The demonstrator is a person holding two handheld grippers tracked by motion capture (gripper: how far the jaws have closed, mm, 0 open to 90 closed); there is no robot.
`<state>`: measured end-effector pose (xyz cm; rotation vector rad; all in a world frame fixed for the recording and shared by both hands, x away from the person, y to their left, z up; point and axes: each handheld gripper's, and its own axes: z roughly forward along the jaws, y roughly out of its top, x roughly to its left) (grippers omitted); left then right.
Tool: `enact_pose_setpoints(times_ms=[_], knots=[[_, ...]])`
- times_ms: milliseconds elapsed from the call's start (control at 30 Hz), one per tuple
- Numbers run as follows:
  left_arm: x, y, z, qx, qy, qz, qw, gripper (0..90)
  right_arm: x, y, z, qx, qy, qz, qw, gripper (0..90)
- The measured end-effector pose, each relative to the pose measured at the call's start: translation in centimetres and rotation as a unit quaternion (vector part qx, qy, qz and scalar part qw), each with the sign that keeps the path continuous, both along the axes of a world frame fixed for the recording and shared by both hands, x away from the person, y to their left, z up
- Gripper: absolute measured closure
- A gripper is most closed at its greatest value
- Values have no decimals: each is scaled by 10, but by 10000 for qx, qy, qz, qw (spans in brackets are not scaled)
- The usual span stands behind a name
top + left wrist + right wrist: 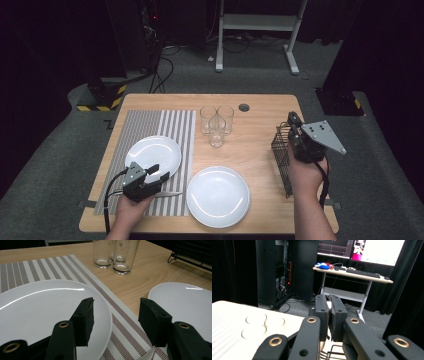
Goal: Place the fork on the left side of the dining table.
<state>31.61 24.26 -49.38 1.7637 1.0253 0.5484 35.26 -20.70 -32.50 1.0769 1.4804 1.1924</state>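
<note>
- The right tongs (292, 121) are pressed together on the top edge of a black wire rack (281, 156); in the right gripper view the pads (322, 315) meet almost flush, with thin wire showing below them.
- The rack is a frame of thin dark bars with a fine grid on its face. It stands near the right edge of the bench (260, 107), tilted up under the grip, its low end close to the front edge.
- The left tongs (159, 172) stand apart with nothing between them, hovering over the near rim of a white plate (154, 154).
- That plate is round, glossy and plain, and lies on a striped placemat (150, 122) at the left of the bench.
- A second white plate (218, 196), just like it, lies on bare wood at the front centre, just beside the mat.
- Three clear empty glasses (216, 124) stand bunched together behind the plates, upright.
- A knife (167, 194) lies on the mat near the left hand (131, 210).
</note>
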Motion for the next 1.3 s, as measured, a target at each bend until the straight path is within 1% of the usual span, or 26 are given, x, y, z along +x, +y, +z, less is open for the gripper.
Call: enact_pose_setpoints(times_ms=[100,233,333,500,567,633,667,733,867,900,933,1067,1100,1133,1167,1200,1233,1300], knots=[[0,0,0,0,3,1,10000,460,-1,1,2,10,-9,29,10000,866],[0,-1,0,16,-4,-13,10000,459,-3,6,4,30,-47,138,9999,865],[0,-1,0,36,-5,-7,10000,459,-3,15,1,27,-35,267,9996,865],[0,-1,-1,40,-9,0,10000,459,-2,22,-2,45,-5,379,9993,866],[0,-1,-1,56,-9,-4,10000,459,-2,28,-6,57,31,482,9988,866],[0,-1,-1,65,-9,-9,10000,459,-2,30,-7,61,39,504,9987,865],[0,-1,-1,71,-9,-16,10000,459,-2,34,-10,63,47,575,9983,866],[0,-1,-1,79,-14,-22,10000,459,-2,36,-11,63,54,596,9982,866],[0,-2,-1,77,-46,-7,10000,459,-2,44,-18,45,92,750,9971,865],[0,-2,-1,77,-46,-7,10000,460,-2,44,-18,45,92,750,9971,865],[0,-2,-1,95,-63,8,9999,460,-1,47,-21,40,100,814,9966,865],[-1,-4,-2,150,-51,16,9999,460,-1,52,-30,36,111,938,9955,865],[-1,-4,-2,150,-51,16,9999,459,-1,52,-30,36,111,938,9955,865],[-1,-7,-2,169,-38,36,9998,458,-1,53,-35,39,118,1000,9949,865],[-1,-7,-2,169,-38,36,9998,458,-1,53,-35,39,118,1000,9949,865],[-1,-9,-2,168,-28,73,9998,458,-1,53,-40,55,136,1051,9943,865],[-1,-9,-2,168,-28,73,9998,458,-1,53,-40,55,136,1051,9943,865],[0,-12,-2,162,-19,152,9998,458,0,54,-47,88,145,1104,9937,865]])
